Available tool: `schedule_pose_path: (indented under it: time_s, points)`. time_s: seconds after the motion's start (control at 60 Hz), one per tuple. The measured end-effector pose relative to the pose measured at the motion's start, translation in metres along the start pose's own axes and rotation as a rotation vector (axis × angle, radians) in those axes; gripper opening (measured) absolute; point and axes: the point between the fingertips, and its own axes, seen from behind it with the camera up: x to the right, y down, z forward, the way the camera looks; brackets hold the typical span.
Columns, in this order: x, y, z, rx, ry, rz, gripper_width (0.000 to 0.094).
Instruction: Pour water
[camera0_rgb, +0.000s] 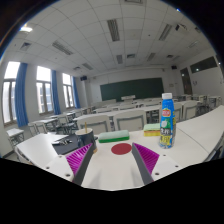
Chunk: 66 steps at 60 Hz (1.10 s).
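Note:
A clear plastic bottle (167, 120) with a green cap and a green-white label stands upright on a white table (185, 135), ahead and to the right of my fingers. My gripper (112, 158) is open and empty, its magenta pads (80, 157) spread wide over the table. A flat red disc (121, 148) lies on the table between the fingertips, just ahead. A green flat block (113, 137) lies beyond the disc.
A yellow object (152, 131) sits left of the bottle. A dark object (70, 143) lies on the table by the left finger. Rows of classroom desks and chairs (100, 118), a blackboard (130, 89) and windows (45, 90) lie beyond.

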Motion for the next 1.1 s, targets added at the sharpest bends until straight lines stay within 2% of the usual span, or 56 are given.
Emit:
schedule_pose_path:
  time_s: [0.133,0.183,0.333,0.433,0.567,0.667,0.75,0.8,0.833,0.85,0.9,1.0,1.1]
  points:
    - [0.026,-0.019,-0.004,0.011,0.041,-0.026,0.0837]
    - [0.031,-0.045,0.002,0.009,0.08,-0.063,0.0834]
    - [0.104,-0.08,0.004,0.029,0.238,-0.184,0.0836]
    - [0.149,-0.093,0.025,0.043,0.306,-0.241,0.0834]
    - [0.207,-0.099,0.069,0.018,0.383,-0.254,0.0837]
    - [0.232,-0.08,0.105,-0.017,0.382,-0.22,0.0842]
    - [0.229,-0.07,0.122,-0.042,0.338,-0.177,0.084]
    - [0.225,-0.061,0.13,-0.055,0.304,-0.168,0.0756]
    - [0.231,-0.057,0.14,-0.05,0.299,-0.173,0.0569]
    - [0.232,-0.059,0.138,-0.036,0.3,-0.177,0.0544]
    - [0.236,-0.065,0.129,0.002,0.314,-0.141,0.0487]
    - [0.234,-0.062,0.14,0.017,0.33,-0.13,0.0366]
    - [0.234,-0.064,0.14,0.006,0.347,-0.155,0.0342]
